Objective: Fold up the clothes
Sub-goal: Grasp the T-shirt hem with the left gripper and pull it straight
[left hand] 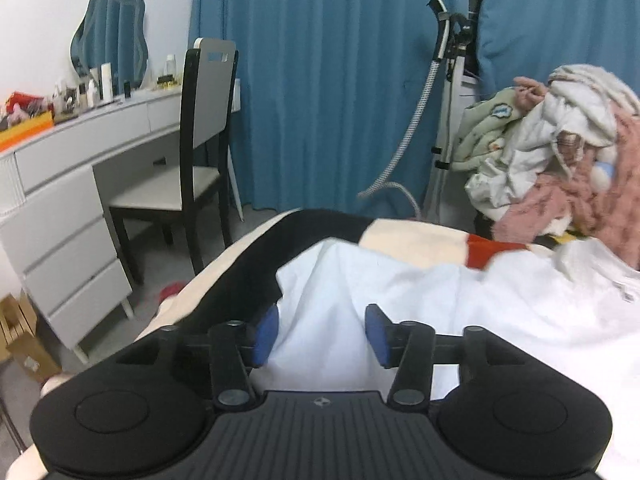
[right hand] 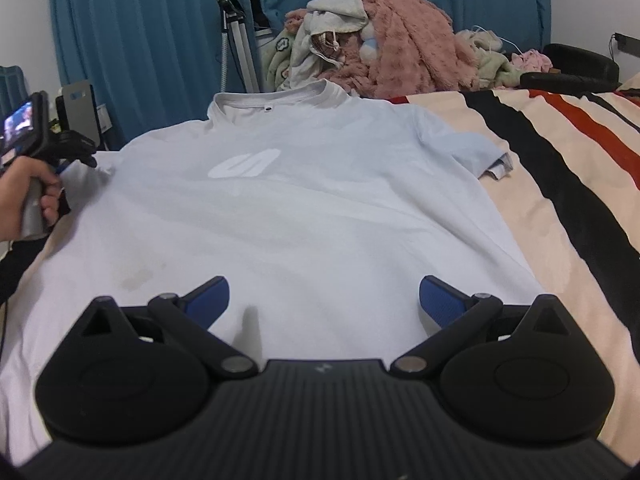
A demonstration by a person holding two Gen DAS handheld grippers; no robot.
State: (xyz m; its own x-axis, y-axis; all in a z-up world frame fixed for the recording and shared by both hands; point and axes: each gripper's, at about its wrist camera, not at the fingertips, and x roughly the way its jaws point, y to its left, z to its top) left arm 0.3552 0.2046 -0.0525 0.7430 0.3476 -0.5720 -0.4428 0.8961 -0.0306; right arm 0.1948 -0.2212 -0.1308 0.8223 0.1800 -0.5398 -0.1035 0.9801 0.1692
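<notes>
A white T-shirt (right hand: 296, 208) lies spread face up on the striped bed, collar at the far end, a white logo on its chest. My right gripper (right hand: 324, 300) is open wide, just above the shirt's near hem. My left gripper (left hand: 322, 330) is open over the shirt's left sleeve (left hand: 320, 280), blue pads on either side of the cloth. It also shows in the right wrist view (right hand: 72, 148), held in a hand at the shirt's left sleeve.
A striped blanket (right hand: 560, 184) covers the bed. A heap of pink and white clothes (right hand: 384, 40) lies at the far end. A grey dresser (left hand: 72, 184) and chair (left hand: 200, 152) stand left of the bed, blue curtains (left hand: 328, 80) and a garment steamer (left hand: 448, 92) behind.
</notes>
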